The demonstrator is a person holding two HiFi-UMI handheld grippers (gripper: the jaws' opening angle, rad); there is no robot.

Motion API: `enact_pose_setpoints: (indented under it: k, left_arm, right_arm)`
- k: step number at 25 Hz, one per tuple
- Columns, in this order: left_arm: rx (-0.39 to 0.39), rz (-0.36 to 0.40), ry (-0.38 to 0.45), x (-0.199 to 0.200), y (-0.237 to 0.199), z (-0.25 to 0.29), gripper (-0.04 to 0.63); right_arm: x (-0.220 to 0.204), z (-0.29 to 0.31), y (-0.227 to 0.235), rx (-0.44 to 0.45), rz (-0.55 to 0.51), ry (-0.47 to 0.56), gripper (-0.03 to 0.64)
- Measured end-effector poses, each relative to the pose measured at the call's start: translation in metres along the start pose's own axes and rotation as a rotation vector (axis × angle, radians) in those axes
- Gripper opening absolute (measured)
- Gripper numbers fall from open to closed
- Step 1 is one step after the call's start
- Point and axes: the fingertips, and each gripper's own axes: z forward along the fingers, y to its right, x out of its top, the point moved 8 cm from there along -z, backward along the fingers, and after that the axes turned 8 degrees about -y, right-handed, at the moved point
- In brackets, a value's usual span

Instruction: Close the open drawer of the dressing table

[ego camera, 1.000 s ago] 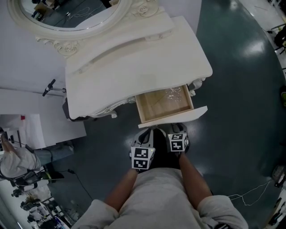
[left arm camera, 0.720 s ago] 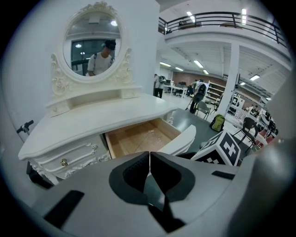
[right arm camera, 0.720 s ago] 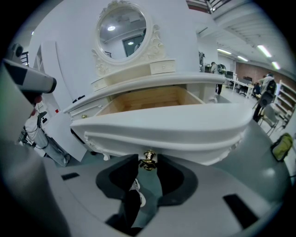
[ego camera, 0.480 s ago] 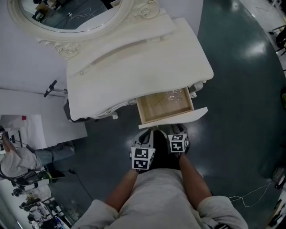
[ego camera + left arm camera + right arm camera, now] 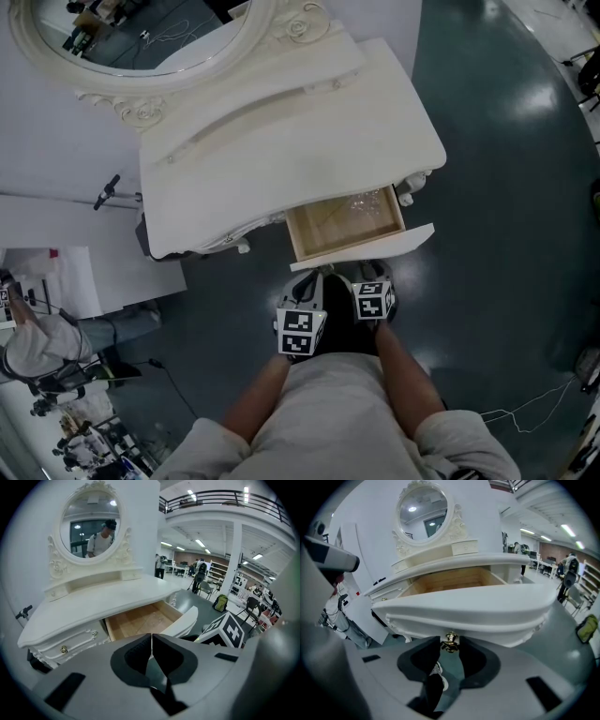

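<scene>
The cream dressing table (image 5: 281, 141) has its right drawer (image 5: 323, 246) pulled out, wooden bottom bare. In the right gripper view the curved drawer front (image 5: 464, 606) fills the middle, with its gold knob (image 5: 450, 641) hanging below it. My right gripper (image 5: 450, 645) sits around that knob, pads touching it on both sides. Seen from the head view, the right gripper (image 5: 375, 270) is tucked under the drawer front's edge. My left gripper (image 5: 151, 649) is shut with nothing in it. It hangs just left of the right one (image 5: 307, 279), in front of the drawer (image 5: 140, 619).
An oval mirror (image 5: 141, 37) stands at the back of the table. A second, shut drawer with gold knobs (image 5: 63, 648) is on the table's left. White panels (image 5: 56, 216) and a person (image 5: 37, 342) are to the left. Dark glossy floor (image 5: 506, 187) spreads to the right.
</scene>
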Motion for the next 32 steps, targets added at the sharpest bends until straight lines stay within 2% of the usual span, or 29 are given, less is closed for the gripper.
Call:
enact_pose_setpoints:
  k: [32]
  left_arm:
    - [-0.052,0.079,-0.04,0.02,-0.015,0.025,0.014]
  right_arm:
    - [0.019,0.015,0.001,-0.025,0.003,0.024,0.137]
